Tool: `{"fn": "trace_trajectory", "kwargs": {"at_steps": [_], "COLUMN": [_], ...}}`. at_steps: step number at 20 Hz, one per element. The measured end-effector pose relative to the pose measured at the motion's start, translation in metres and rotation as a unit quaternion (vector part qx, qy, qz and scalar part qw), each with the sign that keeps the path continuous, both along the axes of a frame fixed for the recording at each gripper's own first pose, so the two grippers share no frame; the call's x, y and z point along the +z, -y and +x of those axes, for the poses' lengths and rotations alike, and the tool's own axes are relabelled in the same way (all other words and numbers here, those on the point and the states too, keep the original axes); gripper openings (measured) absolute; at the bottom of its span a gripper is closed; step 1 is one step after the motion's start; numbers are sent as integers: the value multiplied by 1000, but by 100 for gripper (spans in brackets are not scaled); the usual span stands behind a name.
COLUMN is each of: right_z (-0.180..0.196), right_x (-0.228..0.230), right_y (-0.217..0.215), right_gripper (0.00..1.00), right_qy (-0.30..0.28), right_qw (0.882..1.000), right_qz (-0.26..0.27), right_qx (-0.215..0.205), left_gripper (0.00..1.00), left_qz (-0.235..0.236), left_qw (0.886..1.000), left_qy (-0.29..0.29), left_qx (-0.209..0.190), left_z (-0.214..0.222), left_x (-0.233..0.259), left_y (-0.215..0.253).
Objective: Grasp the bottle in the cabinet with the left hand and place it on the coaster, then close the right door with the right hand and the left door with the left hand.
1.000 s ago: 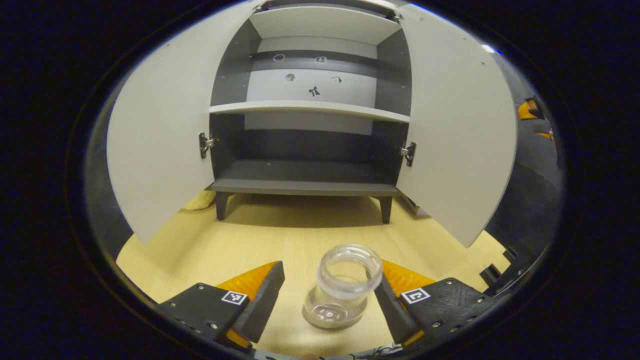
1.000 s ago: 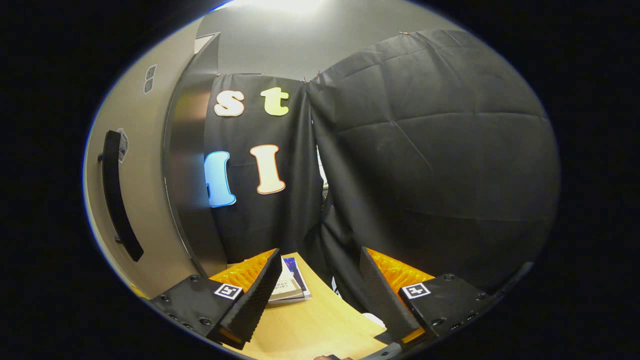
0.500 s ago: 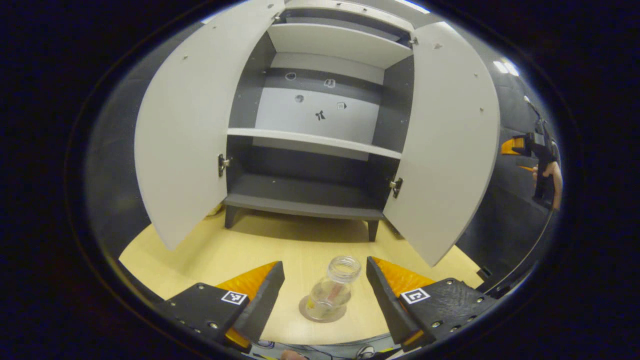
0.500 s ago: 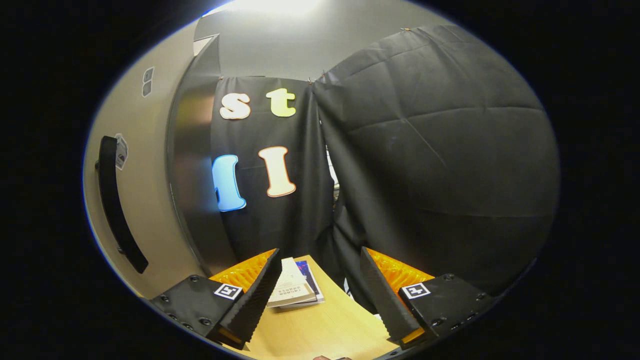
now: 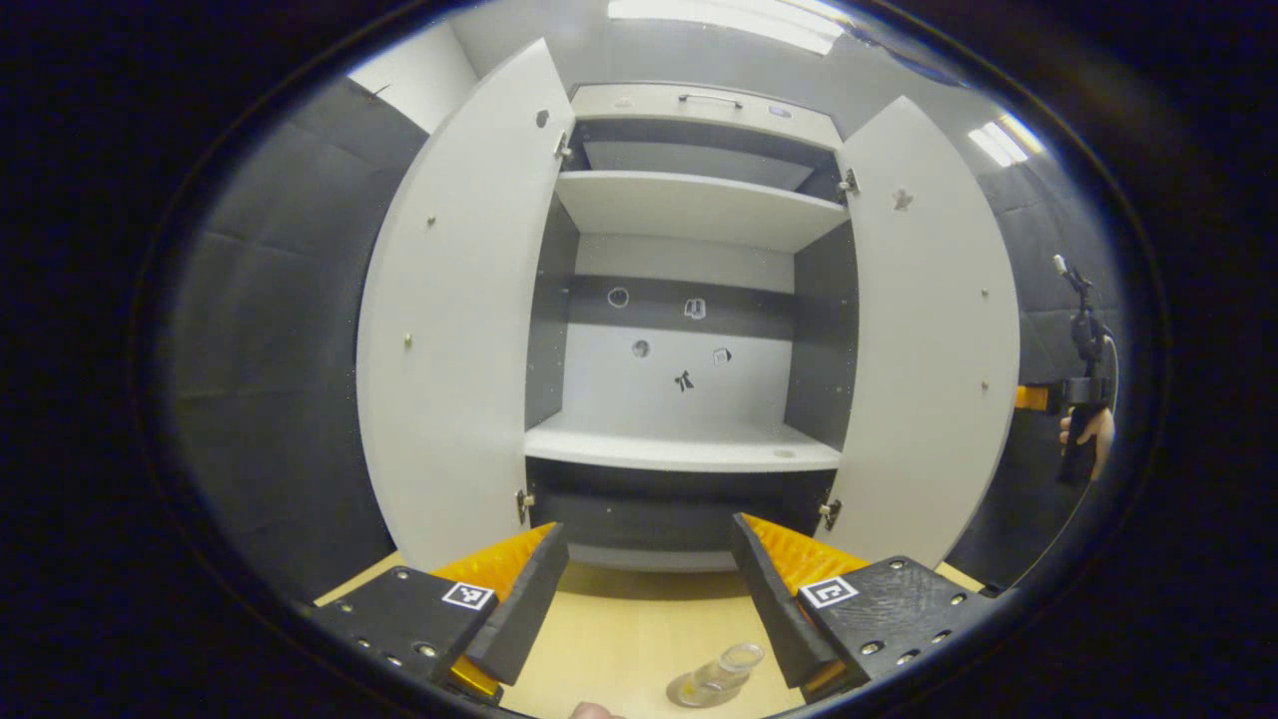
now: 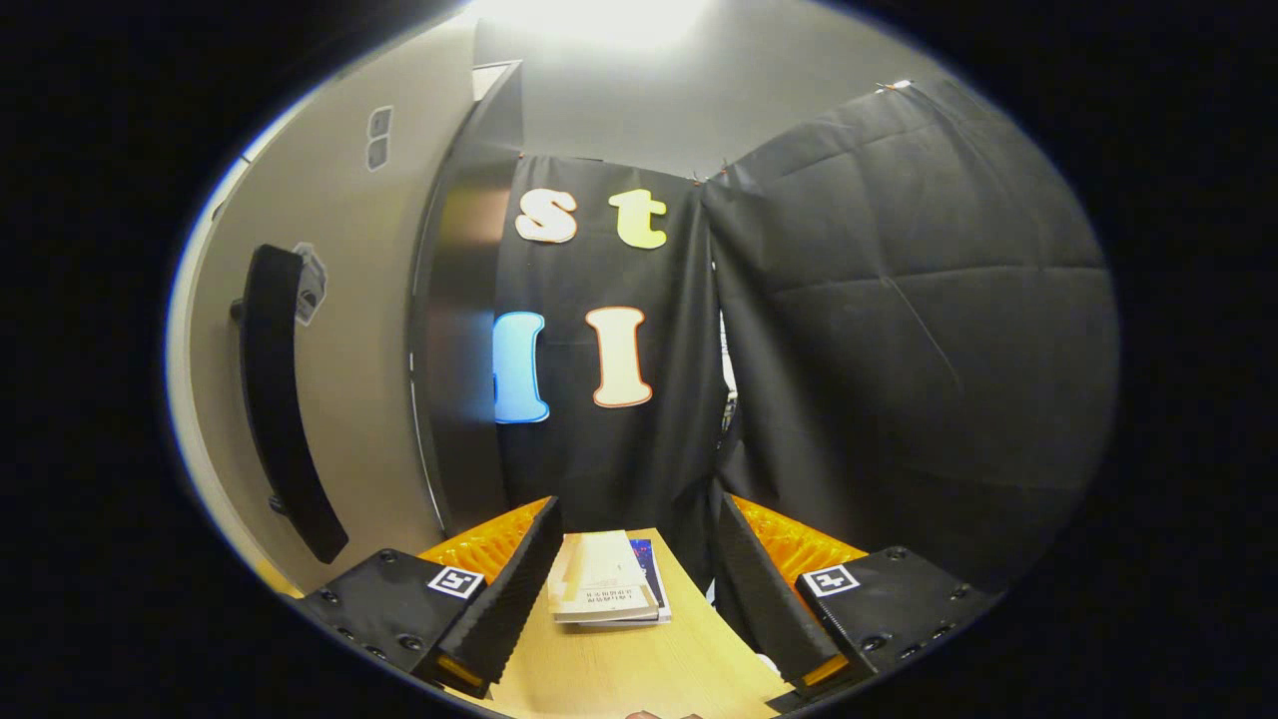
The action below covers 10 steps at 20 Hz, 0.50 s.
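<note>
Left claw (image 5: pixel 649 589): fingers spread wide, empty, raised above the tabletop (image 5: pixel 619 649), likely to clear the placed item. Bottle (image 5: pixel 721 675): upright on coaster (image 5: pixel 691 694), at 5 o'clock just below the claw. Cabinet (image 5: pixel 689 300): 12 o'clock, left door (image 5: pixel 449 330) and right door (image 5: pixel 929 350) both open. Right claw (image 6: pixel 634 589): wide, empty; right door's handle (image 6: pixel 285 399) at 9 o'clock, apparently positioned to push it shut. Books (image 6: pixel 604 589) lie between its fingers, farther off.

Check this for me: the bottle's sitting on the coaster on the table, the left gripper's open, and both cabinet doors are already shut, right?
Not quite. In the left gripper view both cabinet doors, the left door and right door, stand wide open. The rest holds: the bottle sits on the coaster, and the left gripper is open.
</note>
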State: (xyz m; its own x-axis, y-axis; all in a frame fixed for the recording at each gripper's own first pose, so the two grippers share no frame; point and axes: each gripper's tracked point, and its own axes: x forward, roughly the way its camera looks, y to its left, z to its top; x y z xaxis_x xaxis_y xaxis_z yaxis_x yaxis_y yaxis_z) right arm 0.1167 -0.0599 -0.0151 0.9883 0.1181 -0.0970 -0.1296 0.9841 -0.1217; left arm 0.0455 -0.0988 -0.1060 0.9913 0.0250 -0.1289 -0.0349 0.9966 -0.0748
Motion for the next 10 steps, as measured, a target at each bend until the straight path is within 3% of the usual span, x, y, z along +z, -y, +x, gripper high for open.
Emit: {"fn": "trace_trajectory", "kwargs": {"at_steps": [6,10], "right_z": [-6,-6], "right_x": [19,39], "right_y": [-38,-57], "right_gripper": [100,97], "right_qy": [-14,-14], "right_qw": [998,995], "right_qz": [23,29], "right_qx": [65,93], "left_gripper": [95,95], "left_qz": [-15,-1], "left_qw": [999,999], "left_qy": [28,24], "left_qx": [39,30], "left_z": [11,13], "left_x": [41,36], "left_y": [-36,-42]}}
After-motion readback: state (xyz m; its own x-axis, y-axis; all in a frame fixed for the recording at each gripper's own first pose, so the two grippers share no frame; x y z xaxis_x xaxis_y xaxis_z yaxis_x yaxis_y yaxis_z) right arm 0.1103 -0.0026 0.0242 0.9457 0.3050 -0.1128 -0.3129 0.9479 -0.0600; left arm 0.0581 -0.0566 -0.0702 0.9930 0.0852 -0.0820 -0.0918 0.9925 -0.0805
